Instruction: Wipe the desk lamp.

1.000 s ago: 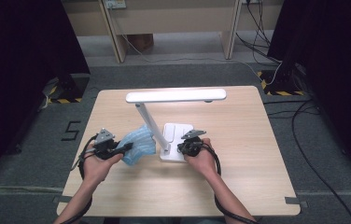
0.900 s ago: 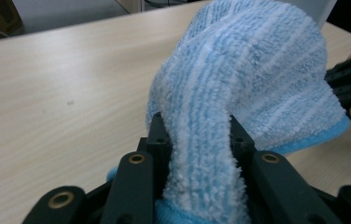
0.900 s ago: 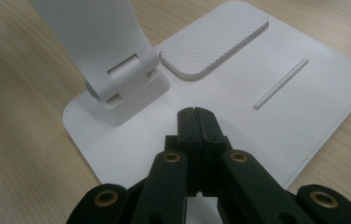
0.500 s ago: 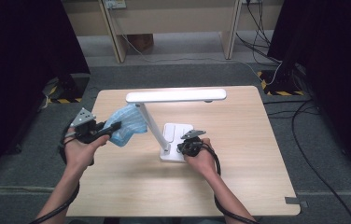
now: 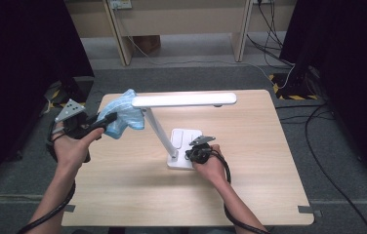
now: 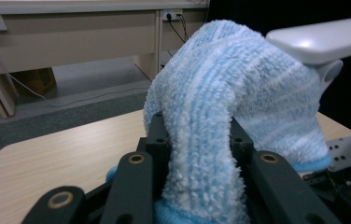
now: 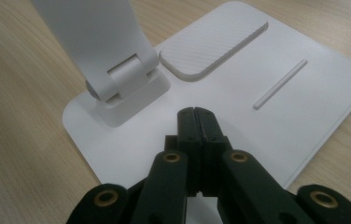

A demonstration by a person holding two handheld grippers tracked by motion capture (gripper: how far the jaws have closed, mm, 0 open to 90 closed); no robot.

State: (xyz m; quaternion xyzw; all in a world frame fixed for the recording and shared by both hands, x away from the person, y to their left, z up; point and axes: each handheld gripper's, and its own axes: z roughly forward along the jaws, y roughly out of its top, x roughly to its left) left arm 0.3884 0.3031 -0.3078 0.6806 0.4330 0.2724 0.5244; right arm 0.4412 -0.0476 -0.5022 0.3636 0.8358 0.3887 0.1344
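The left gripper is held up near the table's left edge, toward the far left corner, and its jaws are clamped on a fluffy light blue and white cloth. In the left gripper view the cloth bulges up out of the black jaws, squeezed between them, and folds over toward the lamp head at the upper right. From the high view the cloth lies against the left end of the white lamp head, a long flat bar that runs parallel to the table's far edge; whether cloth and bar actually touch I cannot tell.

The desk lamp's slanted white arm runs down from the head to a flat white base near the middle of the table. The right gripper sits low at the near right part of this base. In the right gripper view its jaws are pressed together with nothing between them, their tips over the white base, just in front of the hinge where the arm joins the base. A raised textured pad and a thin ridge lie on the base beyond the tips.
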